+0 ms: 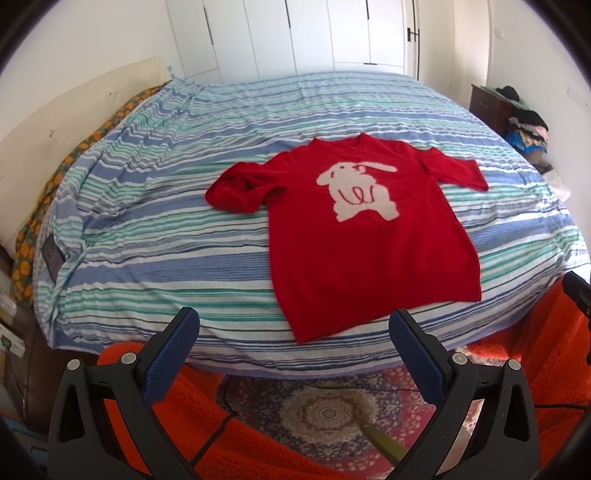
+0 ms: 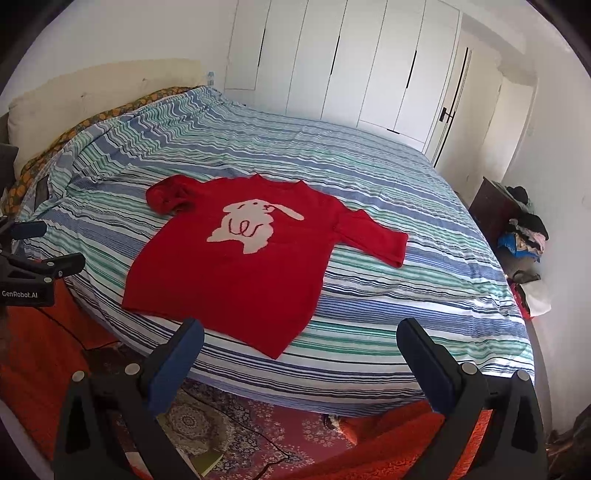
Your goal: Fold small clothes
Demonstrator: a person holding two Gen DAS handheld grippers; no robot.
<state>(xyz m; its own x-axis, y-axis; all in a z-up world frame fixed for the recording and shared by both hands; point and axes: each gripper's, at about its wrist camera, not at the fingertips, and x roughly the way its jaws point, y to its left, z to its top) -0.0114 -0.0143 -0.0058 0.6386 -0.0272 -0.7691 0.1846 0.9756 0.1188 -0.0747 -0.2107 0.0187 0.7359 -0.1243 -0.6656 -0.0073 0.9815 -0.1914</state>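
A small red sweater (image 1: 369,236) with a white rabbit on its front lies face up on the striped bed (image 1: 166,221), hem toward me. Its left sleeve (image 1: 240,188) is bunched up; its right sleeve (image 1: 454,170) lies flat. The sweater also shows in the right wrist view (image 2: 236,266). My left gripper (image 1: 294,325) is open and empty, held in front of the bed's near edge, just short of the hem. My right gripper (image 2: 300,334) is open and empty, just short of the hem's right corner. The left gripper's body shows at the left edge of the right wrist view (image 2: 33,273).
White wardrobe doors (image 1: 295,33) stand behind the bed. A dark nightstand (image 1: 487,103) with a pile of clothes (image 1: 526,122) is at the right. An orange blanket (image 1: 229,443) and a patterned rug (image 1: 325,410) lie on the floor below the grippers.
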